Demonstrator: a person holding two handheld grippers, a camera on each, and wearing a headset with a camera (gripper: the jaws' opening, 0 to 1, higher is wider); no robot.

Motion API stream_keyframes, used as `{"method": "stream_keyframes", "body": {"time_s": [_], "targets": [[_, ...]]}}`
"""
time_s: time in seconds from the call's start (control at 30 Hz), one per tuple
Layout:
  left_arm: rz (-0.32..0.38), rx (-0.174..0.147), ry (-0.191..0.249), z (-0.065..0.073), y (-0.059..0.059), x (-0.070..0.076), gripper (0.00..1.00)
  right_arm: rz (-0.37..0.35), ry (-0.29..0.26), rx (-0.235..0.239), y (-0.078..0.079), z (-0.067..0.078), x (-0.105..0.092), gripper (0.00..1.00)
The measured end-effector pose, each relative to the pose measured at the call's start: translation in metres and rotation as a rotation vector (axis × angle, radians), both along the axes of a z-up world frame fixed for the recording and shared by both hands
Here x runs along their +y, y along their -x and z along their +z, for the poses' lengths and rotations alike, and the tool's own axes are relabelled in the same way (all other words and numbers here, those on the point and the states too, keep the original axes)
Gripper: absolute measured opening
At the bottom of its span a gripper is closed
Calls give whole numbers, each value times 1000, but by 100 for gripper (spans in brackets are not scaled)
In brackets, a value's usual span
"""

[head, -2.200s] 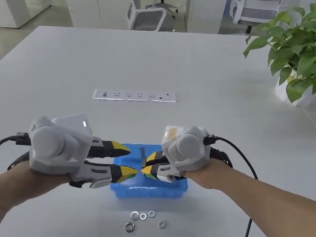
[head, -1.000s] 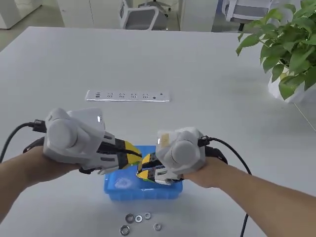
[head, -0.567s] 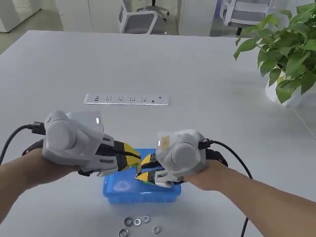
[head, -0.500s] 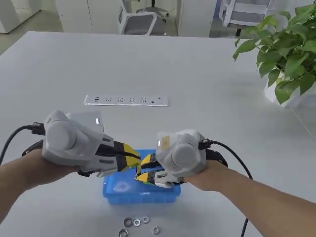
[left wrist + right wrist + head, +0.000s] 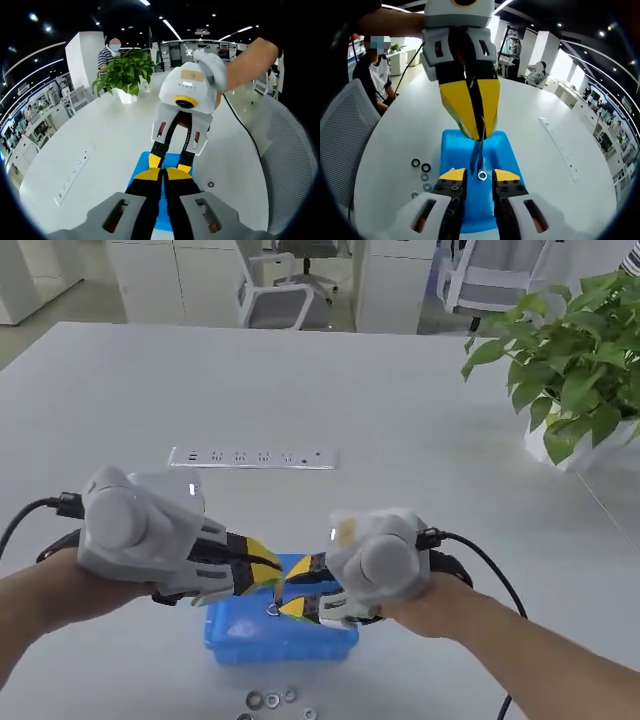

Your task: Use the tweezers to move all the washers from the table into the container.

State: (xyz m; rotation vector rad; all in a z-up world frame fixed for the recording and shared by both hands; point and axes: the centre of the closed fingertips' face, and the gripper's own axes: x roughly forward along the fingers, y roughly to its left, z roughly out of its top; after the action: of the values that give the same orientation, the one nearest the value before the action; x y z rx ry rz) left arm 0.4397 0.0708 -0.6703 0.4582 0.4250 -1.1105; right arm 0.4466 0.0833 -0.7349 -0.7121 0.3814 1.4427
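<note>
Over the blue container (image 5: 250, 635) my left gripper (image 5: 268, 573) is shut on thin metal tweezers (image 5: 477, 152). A washer (image 5: 482, 175) sits at the tweezers' tips, just above the container (image 5: 451, 150). My right gripper (image 5: 479, 175) faces the left one nose to nose, its jaws open on either side of that washer. In the left gripper view my own jaws (image 5: 162, 174) are pressed together, and the right gripper (image 5: 169, 164) is right in front. Several loose washers (image 5: 270, 700) lie on the white table by the container's near side, also seen beside it (image 5: 425, 176).
A white power strip (image 5: 250, 457) lies on the table beyond the container. A potted plant (image 5: 570, 370) stands at the far right. Office chairs stand past the far edge. A cable (image 5: 490, 570) trails from the right gripper. A person sits behind (image 5: 377, 75).
The left gripper's jaws, apart 2.2 s ago, have come together. Both grippers stay tip to tip over the container. The head camera has tilted, shifting the scene down.
</note>
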Motion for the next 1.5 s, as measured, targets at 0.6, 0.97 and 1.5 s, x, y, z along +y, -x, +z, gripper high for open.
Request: {"method": "stream_keyframes", "body": {"time_s": [0.6, 0.97, 1.5], "targets": [[-8, 5, -1, 12, 21, 3, 5, -101, -22, 8, 17, 21, -42, 36], [2, 3, 12, 19, 33, 7, 5, -218, -29, 56, 29, 21, -70, 48], [8, 6, 9, 27, 56, 14, 5, -348, -57, 138, 53, 25, -89, 64]]}}
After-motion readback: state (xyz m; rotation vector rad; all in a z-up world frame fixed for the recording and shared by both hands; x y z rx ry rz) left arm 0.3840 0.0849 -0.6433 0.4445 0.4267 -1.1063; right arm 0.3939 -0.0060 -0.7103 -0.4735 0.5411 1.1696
